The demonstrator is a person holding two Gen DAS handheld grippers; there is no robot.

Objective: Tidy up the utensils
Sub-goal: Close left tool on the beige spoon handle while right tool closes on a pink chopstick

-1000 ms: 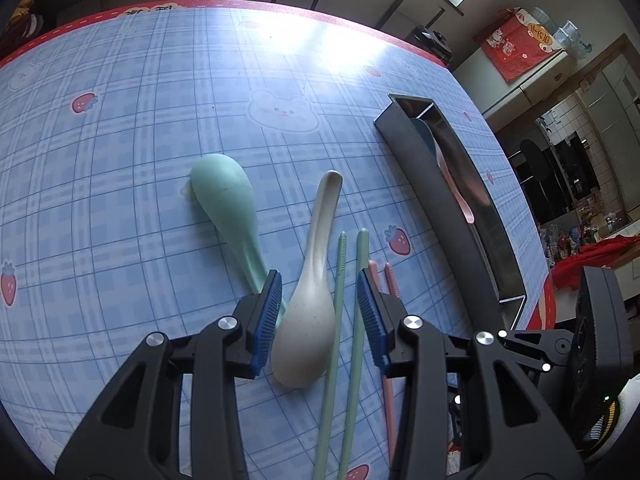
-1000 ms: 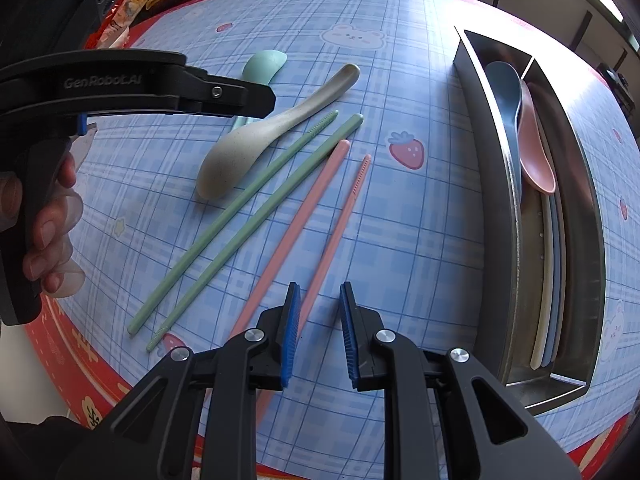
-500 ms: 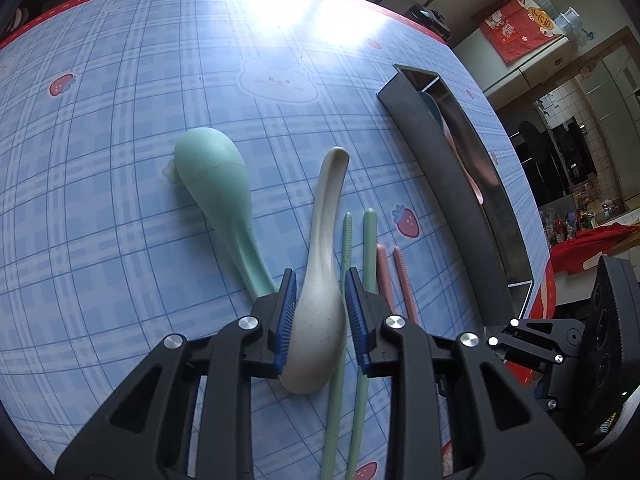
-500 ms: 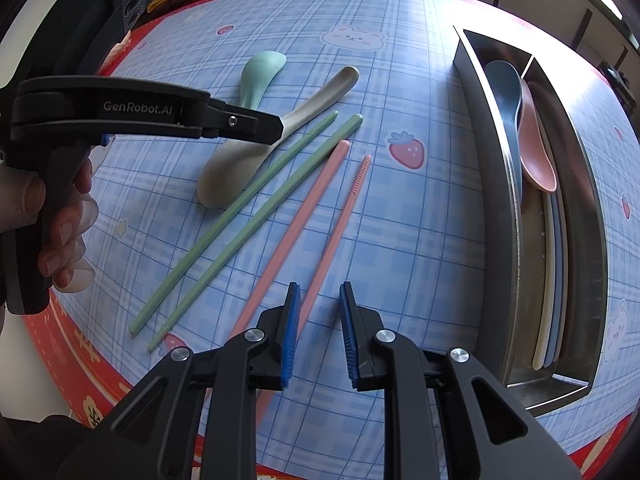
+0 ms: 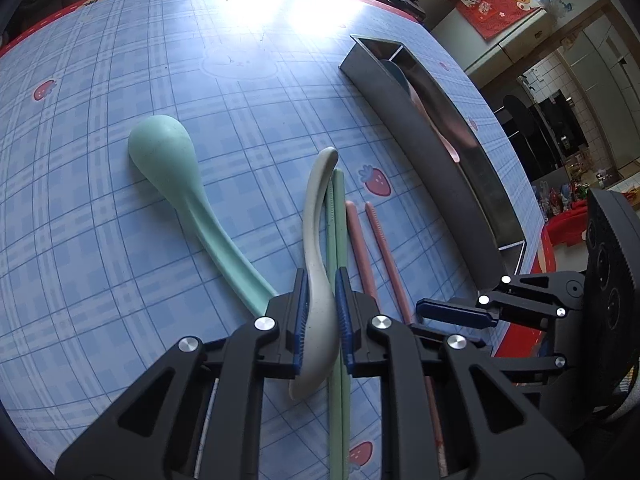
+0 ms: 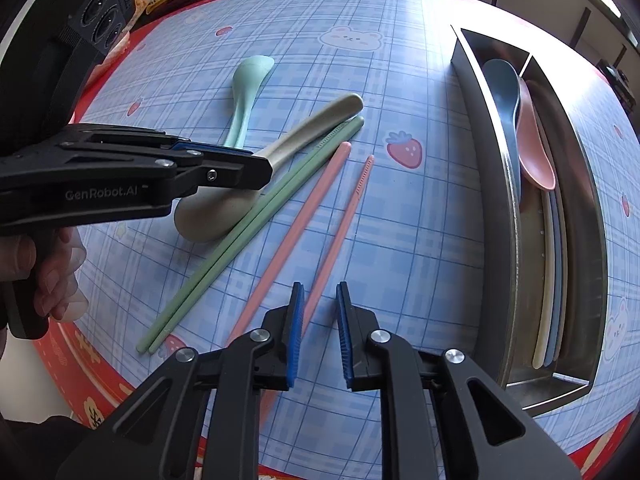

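Left gripper is pinching the beige spoon at its stiff, light, likely slippery neck, while the right gripper is hovering slightly spread over the pink chopsticks.

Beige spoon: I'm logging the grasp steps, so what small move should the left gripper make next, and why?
Probably a short lift. The left gripper is shut on the beige spoon at its neck, the bowl is down on the tablecloth, and the green chopsticks lie against it; the metal tray waits right.
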